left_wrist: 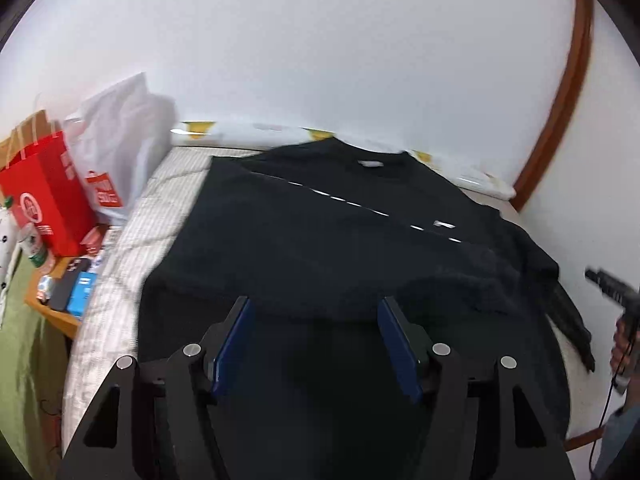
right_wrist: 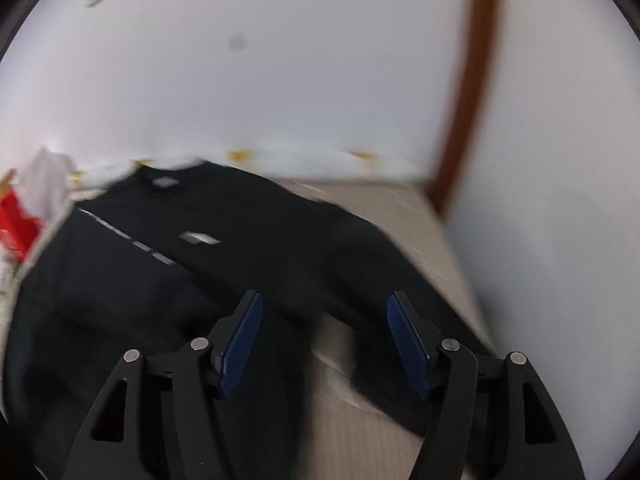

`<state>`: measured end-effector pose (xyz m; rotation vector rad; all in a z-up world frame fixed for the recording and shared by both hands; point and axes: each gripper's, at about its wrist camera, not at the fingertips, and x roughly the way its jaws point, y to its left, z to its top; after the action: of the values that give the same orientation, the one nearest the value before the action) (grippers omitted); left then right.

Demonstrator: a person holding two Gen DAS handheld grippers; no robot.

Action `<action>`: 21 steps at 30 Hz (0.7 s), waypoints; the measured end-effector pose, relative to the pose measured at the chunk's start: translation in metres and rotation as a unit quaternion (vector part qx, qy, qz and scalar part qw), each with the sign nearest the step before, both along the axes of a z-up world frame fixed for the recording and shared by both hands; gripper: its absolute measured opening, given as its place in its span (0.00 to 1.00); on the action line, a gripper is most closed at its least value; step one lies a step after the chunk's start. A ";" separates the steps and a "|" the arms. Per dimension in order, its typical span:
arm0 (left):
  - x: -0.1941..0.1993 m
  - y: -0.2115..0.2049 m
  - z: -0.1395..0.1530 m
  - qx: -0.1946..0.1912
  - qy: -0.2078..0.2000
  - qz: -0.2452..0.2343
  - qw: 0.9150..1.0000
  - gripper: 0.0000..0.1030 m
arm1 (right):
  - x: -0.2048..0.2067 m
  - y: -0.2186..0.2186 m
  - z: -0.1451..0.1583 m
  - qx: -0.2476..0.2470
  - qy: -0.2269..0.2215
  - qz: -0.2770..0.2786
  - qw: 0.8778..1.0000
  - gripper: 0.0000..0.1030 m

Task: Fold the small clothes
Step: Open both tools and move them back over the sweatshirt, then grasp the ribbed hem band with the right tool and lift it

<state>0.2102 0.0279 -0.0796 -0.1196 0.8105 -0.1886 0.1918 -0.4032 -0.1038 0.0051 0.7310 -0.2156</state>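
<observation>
A black sweatshirt (left_wrist: 340, 232) lies spread on the bed (left_wrist: 132, 240), its collar toward the far edge by the wall and its hem toward the near edge. A dashed white line runs slantwise across its chest, and a small white label shows inside the neck. One sleeve trails off toward the bed's right edge.

The left claw (left_wrist: 316, 312) hovers over the near part of the garment, its blue pads standing apart with nothing between them. The right claw (right_wrist: 324, 312) is likewise parted and empty, above the sleeve near the bed's right edge; that view is blurred. In the left wrist view the right claw's handle and the hand (left_wrist: 622, 344) holding it show at the right margin.

Off the bed's left edge stand a red paper bag (left_wrist: 44, 196) and a white plastic bag (left_wrist: 120, 148), with small items on a wooden shelf (left_wrist: 52, 312) beside them.
</observation>
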 end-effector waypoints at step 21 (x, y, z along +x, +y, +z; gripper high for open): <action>-0.007 -0.108 -0.015 0.037 0.031 -0.064 0.997 0.60 | -0.184 -0.192 -0.125 0.196 -0.002 -0.206 0.959 0.63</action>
<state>0.2036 -0.0798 -0.0943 -0.0028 0.8865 -0.2762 0.0074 -0.5955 -0.2285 0.5394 0.7531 -0.4651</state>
